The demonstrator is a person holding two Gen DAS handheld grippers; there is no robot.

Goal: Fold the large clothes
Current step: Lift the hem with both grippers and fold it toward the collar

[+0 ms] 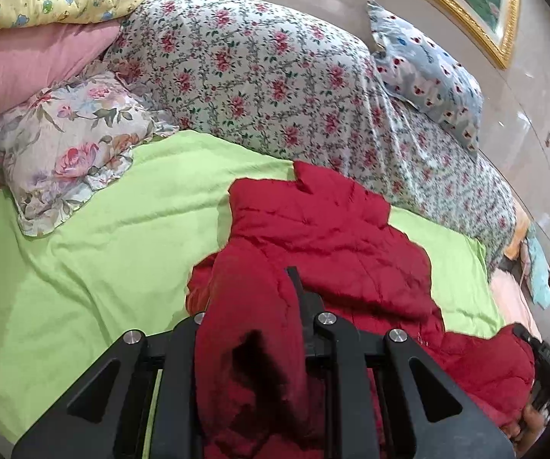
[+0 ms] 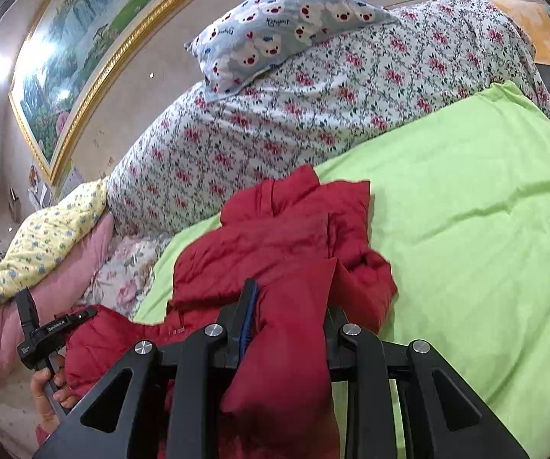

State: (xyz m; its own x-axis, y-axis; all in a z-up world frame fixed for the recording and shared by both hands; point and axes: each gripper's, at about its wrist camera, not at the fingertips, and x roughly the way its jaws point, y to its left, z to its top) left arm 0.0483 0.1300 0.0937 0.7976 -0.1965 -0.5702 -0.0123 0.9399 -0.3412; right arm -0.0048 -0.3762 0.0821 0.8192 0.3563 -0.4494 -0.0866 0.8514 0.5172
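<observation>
Red padded jacket (image 1: pixel 324 229) on green sheet (image 1: pixel 122 222), clamped by both grippers (image 1: pixel 252 287) (image 2: pixel 290 290)

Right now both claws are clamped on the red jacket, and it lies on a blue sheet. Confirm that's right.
Wrong on the colour. The sheet under the red jacket is light green, not blue; both wrist views show it. The rest holds: the left claw and the right claw are each clamped on jacket fabric.
</observation>
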